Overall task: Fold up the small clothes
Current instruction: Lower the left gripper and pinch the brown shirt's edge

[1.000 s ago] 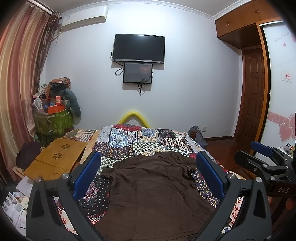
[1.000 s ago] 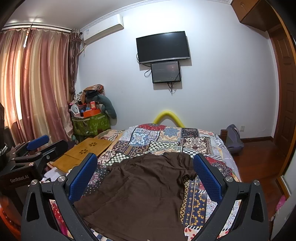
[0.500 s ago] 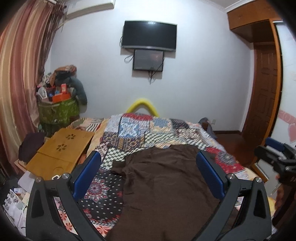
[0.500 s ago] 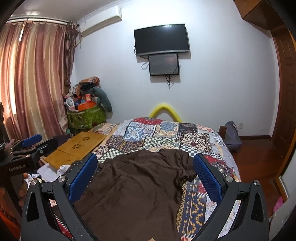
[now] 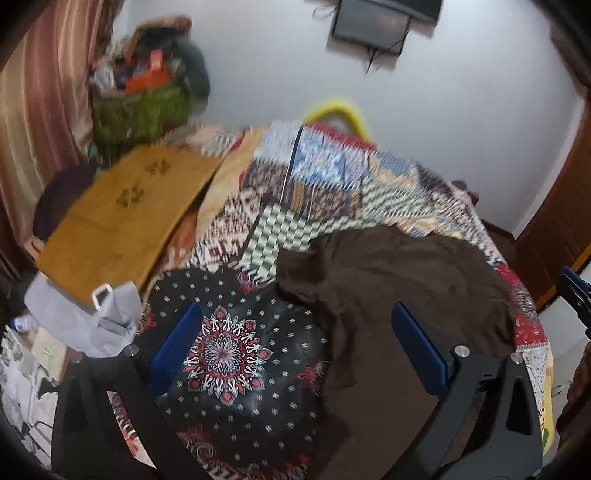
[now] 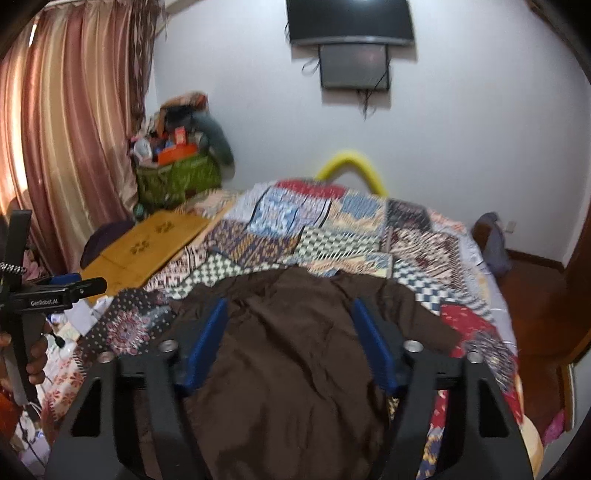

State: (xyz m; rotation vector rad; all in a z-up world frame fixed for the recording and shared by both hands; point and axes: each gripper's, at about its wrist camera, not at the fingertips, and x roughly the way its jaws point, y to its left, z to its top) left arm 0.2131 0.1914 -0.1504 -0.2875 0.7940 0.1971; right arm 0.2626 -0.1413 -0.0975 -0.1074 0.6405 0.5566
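Observation:
A dark brown garment [image 5: 399, 291] lies spread flat on a patchwork bedspread [image 5: 321, 188]; it also shows in the right wrist view [image 6: 295, 350]. My left gripper [image 5: 295, 343] is open and empty, above the garment's left edge and the black patterned patch. My right gripper [image 6: 290, 343] is open and empty, its blue pads straddling the garment's upper middle from above. The left gripper also shows at the left edge of the right wrist view [image 6: 55, 291].
A wooden lap table [image 5: 122, 218] lies at the bed's left side, with a white bag [image 5: 99, 317] below it. A green bin piled with clutter [image 6: 177, 173] stands by the curtain [image 6: 66, 129]. A television [image 6: 351, 22] hangs on the far wall.
Both grippers have dropped and tilted down toward the bed. The left has swung left over the garment's left edge. The right gripper's jaws have narrowed somewhat but remain open.

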